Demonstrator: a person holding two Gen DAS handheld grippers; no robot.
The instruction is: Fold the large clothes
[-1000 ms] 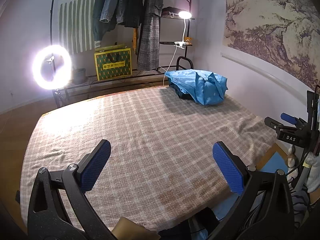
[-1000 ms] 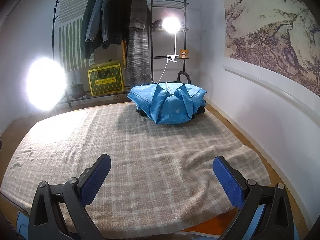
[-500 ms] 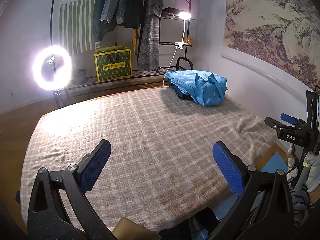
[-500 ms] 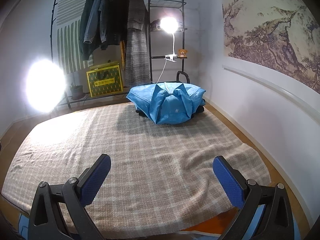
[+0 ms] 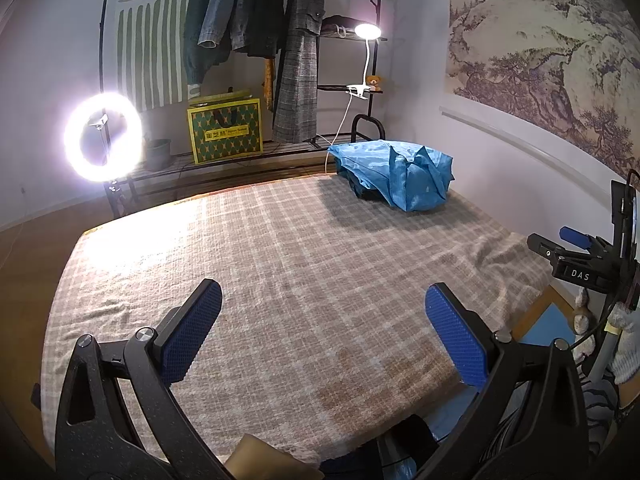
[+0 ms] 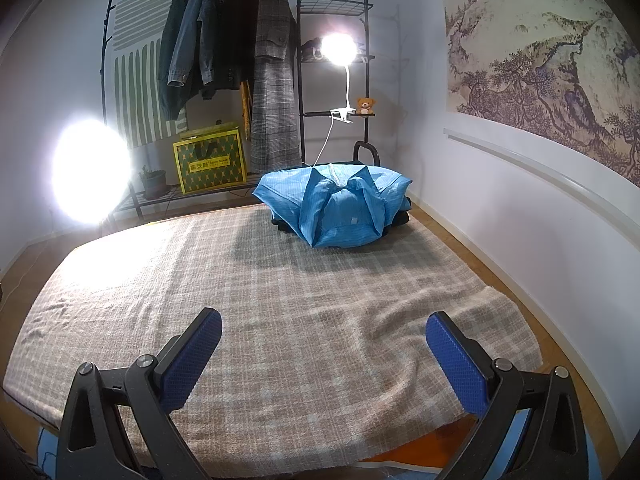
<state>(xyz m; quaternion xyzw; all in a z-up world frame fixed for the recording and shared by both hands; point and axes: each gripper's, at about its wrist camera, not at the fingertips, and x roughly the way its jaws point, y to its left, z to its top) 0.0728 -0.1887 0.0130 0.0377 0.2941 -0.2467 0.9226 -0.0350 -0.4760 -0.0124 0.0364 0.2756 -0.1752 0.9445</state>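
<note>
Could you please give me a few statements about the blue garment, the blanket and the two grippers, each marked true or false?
1. The blue garment lies at the far end of the checked blanket. True.
2. The right gripper is shut on the garment. False: its fingers are wide apart, with only blanket between them.
3. The left gripper is open and holds nothing. True.
4. The garment is spread flat across the whole blanket. False: it sits bunched in a heap on something dark.
5. A small teddy bear sits on a rack shelf behind the garment. True.
</note>
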